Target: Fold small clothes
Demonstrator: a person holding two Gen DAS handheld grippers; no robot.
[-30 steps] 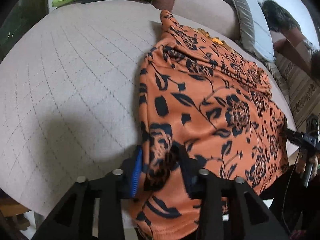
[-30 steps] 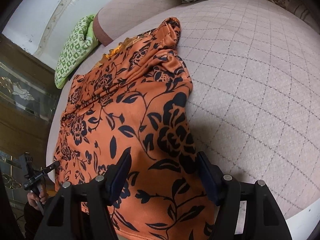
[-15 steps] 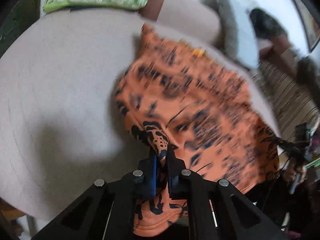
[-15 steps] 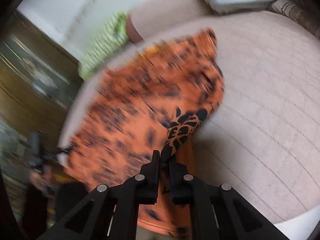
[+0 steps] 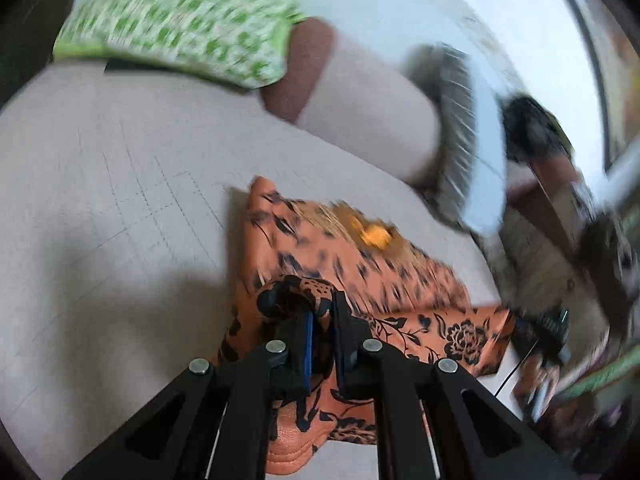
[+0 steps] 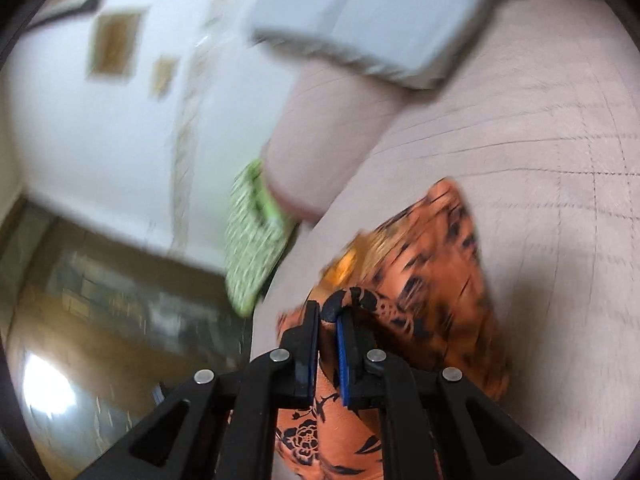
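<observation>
quilted beige bed (image 5: pixel 100 200), orange floral garment (image 5: pixel 400 276) pinched between both grippers' closed fingers (image 5: pixel 344 320), lifted edge doubled over

The small garment (image 5: pixel 360 280) is orange cloth with a black flower and leaf print. It lies partly on a pale quilted surface, and its near edge is lifted and doubled toward its far part. A small yellow-orange piece shows near the far edge. Most of the cloth is blurred.
</observation>
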